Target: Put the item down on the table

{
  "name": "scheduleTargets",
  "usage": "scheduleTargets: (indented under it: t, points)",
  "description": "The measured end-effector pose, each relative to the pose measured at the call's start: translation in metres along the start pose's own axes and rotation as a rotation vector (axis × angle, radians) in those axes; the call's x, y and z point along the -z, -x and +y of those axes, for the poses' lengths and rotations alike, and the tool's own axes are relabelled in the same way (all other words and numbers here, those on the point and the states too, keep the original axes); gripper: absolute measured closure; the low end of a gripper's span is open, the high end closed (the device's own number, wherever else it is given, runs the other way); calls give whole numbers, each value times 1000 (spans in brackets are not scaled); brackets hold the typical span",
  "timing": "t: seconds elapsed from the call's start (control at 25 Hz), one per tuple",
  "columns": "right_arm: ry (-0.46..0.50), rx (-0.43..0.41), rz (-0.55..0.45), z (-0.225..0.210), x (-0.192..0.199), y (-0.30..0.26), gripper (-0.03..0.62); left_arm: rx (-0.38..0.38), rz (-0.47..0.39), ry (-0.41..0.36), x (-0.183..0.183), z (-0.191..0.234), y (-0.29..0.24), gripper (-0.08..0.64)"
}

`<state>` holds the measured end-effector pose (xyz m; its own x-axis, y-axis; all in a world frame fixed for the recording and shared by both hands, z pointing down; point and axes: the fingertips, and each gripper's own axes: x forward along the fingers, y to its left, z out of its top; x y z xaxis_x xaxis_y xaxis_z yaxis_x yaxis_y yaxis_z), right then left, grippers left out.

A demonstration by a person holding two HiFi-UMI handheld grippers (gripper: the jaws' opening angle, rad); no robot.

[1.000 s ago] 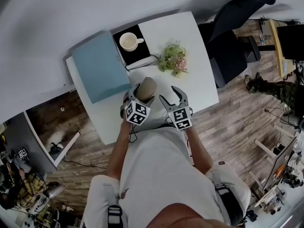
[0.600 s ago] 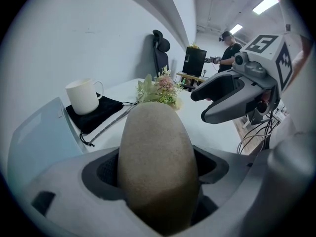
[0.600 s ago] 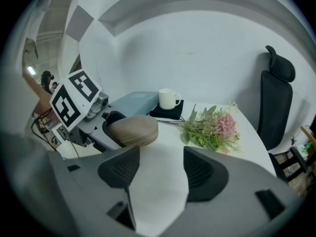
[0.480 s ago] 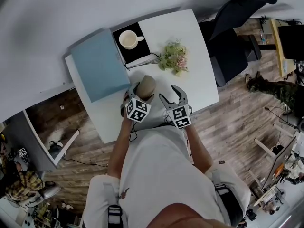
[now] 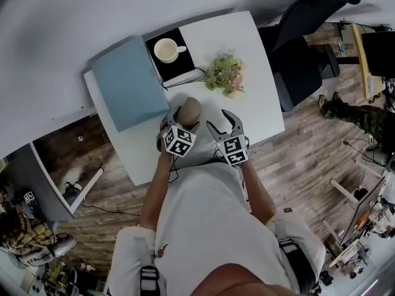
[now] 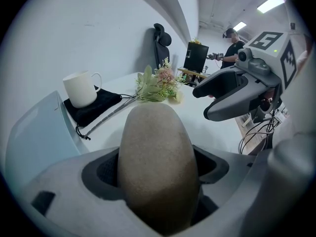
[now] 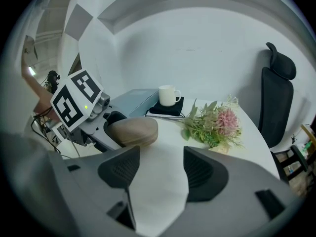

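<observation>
Left tongs [image 5: 185,117] clamped on tan oval item [image 6: 158,167], above the counter [image 5: 247,54]. Right tongs [image 7: 160,171] apart, empty, just beside.

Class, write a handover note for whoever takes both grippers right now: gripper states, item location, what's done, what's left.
Left gripper: shut on the tan oval item, held over the white table near its front edge.
Right gripper: open, empty, beside it.
Done: item is over the table.
Left: probably lower it onto bare tabletop short of the flowers, then open the jaws.
</observation>
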<state>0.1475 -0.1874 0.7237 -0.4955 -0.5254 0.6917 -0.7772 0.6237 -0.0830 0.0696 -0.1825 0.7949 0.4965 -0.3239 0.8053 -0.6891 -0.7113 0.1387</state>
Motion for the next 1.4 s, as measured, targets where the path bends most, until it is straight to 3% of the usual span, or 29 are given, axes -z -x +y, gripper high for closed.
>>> scheduleTargets:
  t: [1.4]
  points:
    - [0, 1, 16, -1, 8, 0, 313, -17, 67, -1, 8, 0, -14, 143]
